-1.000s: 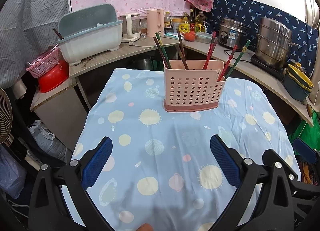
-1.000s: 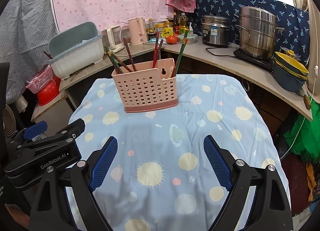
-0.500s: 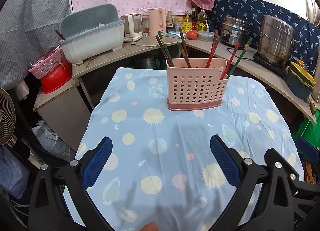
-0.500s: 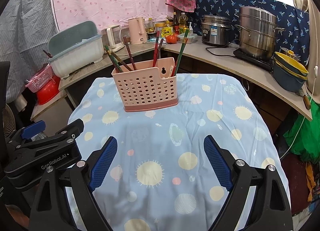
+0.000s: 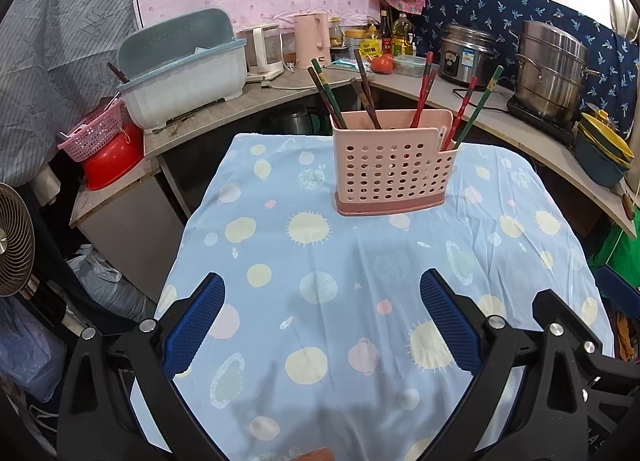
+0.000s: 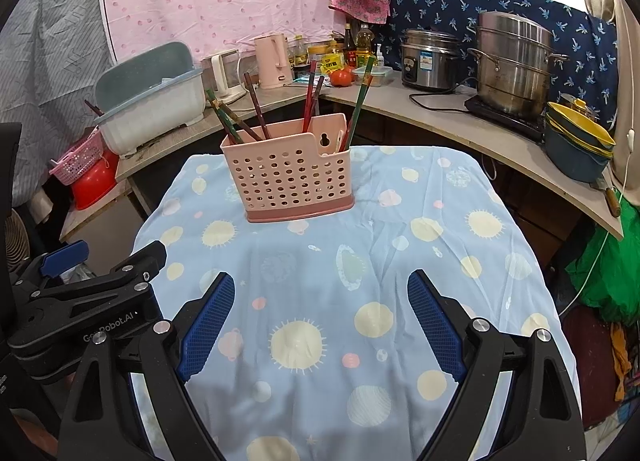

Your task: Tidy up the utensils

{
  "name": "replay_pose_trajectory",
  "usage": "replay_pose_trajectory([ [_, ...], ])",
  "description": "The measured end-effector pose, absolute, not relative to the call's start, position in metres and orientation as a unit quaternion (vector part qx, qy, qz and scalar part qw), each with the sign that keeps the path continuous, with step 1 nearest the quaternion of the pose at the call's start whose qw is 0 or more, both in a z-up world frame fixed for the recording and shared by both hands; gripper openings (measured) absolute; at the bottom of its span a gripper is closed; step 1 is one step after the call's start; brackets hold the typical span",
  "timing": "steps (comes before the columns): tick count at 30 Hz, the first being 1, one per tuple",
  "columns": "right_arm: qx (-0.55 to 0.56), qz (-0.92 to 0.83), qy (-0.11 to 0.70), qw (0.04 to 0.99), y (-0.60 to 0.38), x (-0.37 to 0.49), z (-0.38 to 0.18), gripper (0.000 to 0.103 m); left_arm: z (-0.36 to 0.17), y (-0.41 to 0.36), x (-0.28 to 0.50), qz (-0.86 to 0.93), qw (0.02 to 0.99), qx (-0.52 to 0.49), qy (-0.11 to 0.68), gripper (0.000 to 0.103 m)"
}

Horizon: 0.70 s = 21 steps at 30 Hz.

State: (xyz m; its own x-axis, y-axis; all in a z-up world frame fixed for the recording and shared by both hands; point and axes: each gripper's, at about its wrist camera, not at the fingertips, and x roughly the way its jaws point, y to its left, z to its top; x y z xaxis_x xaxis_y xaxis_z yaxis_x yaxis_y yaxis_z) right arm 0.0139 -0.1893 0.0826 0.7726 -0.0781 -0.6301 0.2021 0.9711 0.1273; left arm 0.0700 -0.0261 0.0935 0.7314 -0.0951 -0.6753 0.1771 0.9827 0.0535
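Observation:
A pink perforated utensil holder (image 5: 390,165) stands upright at the far middle of a table under a light blue cloth (image 5: 360,261). It also shows in the right wrist view (image 6: 290,169). Several red, green and brown chopsticks (image 5: 422,93) stick out of it, leaning outward; they also show in the right wrist view (image 6: 310,99). My left gripper (image 5: 322,325) is open and empty, near the table's front edge. My right gripper (image 6: 320,321) is open and empty, beside it. The left gripper's body (image 6: 80,301) shows at the left of the right wrist view.
A curved counter (image 5: 500,109) wraps behind the table with a dish tub (image 5: 184,73), kettles, bottles, a rice cooker (image 5: 466,55), a steel steamer pot (image 5: 554,69) and stacked bowls (image 5: 604,149). A fan (image 5: 16,237) stands at the left.
The left gripper has drifted slightly left and back, so the holder sits a little further right in its view. The right gripper has hardly moved. Both stay open.

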Motion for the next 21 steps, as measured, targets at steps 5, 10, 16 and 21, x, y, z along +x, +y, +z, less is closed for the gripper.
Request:
replay_pose_trajectory([
  [5,0.095,-0.075,0.33,0.936,-0.1897,0.0137,0.0816,0.085,0.0924,-0.0266,0.0701,-0.071,0.928,0.06,0.362,0.094],
  [10,0.095,-0.073,0.331,0.936,-0.1894,0.0132,0.0795,0.085,0.0892,-0.0228,0.0714,-0.066,0.926,0.046,0.369,0.094],
  [16,0.094,-0.072,0.334,0.935,-0.1865,0.0135,0.0772,0.085,0.0874,-0.0224,0.0723,-0.056,0.927,0.049,0.368,0.094],
  [21,0.094,-0.072,0.334,0.935,-0.1864,0.0137,0.0773,0.085,0.0879,-0.0237,0.0738,-0.059,0.926,0.054,0.37,0.094],
])
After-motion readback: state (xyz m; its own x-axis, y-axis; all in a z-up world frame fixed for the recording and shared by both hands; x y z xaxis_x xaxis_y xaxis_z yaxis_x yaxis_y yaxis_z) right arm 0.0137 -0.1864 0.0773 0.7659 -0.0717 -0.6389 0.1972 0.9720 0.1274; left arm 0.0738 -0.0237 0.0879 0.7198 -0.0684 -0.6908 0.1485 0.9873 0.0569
